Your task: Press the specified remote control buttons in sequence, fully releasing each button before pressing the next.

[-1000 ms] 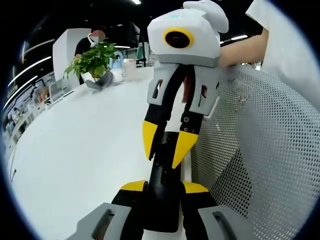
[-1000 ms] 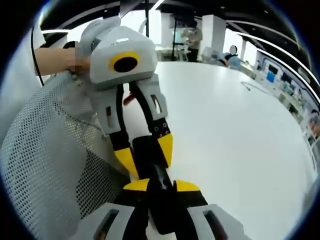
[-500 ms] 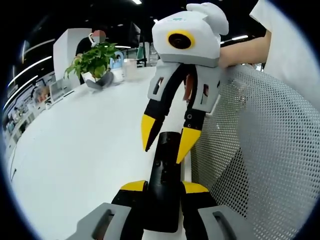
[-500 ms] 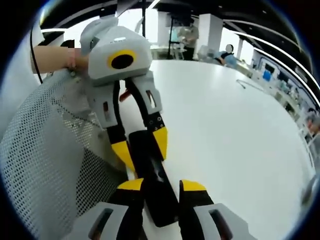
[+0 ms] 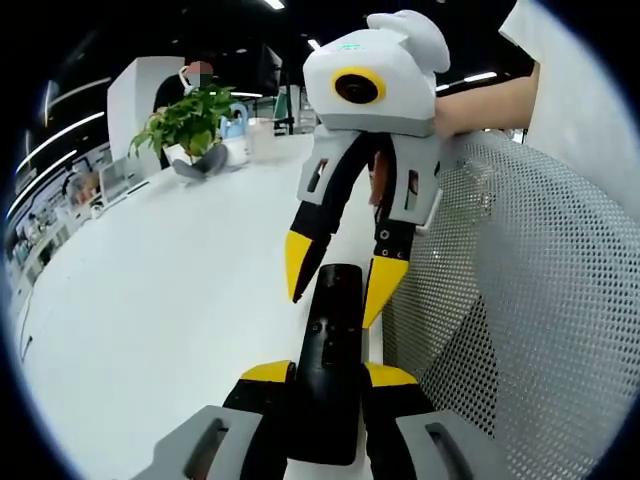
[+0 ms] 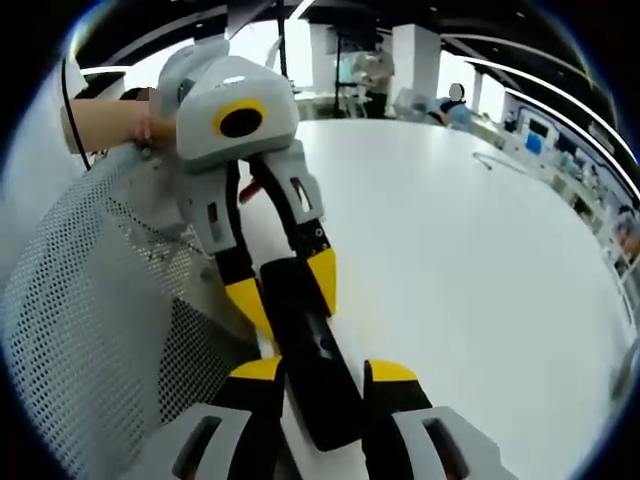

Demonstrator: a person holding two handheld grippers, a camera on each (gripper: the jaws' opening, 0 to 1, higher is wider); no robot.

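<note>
Two views. Left gripper view: left hand-held gripper (image 5: 327, 373) pinches black remote control (image 5: 326, 375) near end, at white counter (image 5: 160, 300) edge beside mesh chair (image 5: 520, 300). Right hand-held gripper (image 5: 337, 278) spread, straddling far end. Right gripper view: right hand-held gripper (image 6: 323, 373) spread around slim, glossy remote; a crooked press could twist it loose.

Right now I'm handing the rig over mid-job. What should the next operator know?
Left gripper: shut on one end of the remote, holding it over the table.
Right gripper: open, jaws straddling the remote's other end with gaps either side, pressing nothing.
Done: cannot tell which buttons were pressed.
Left: press the remaining buttons in order, releasing fully between presses.
</note>
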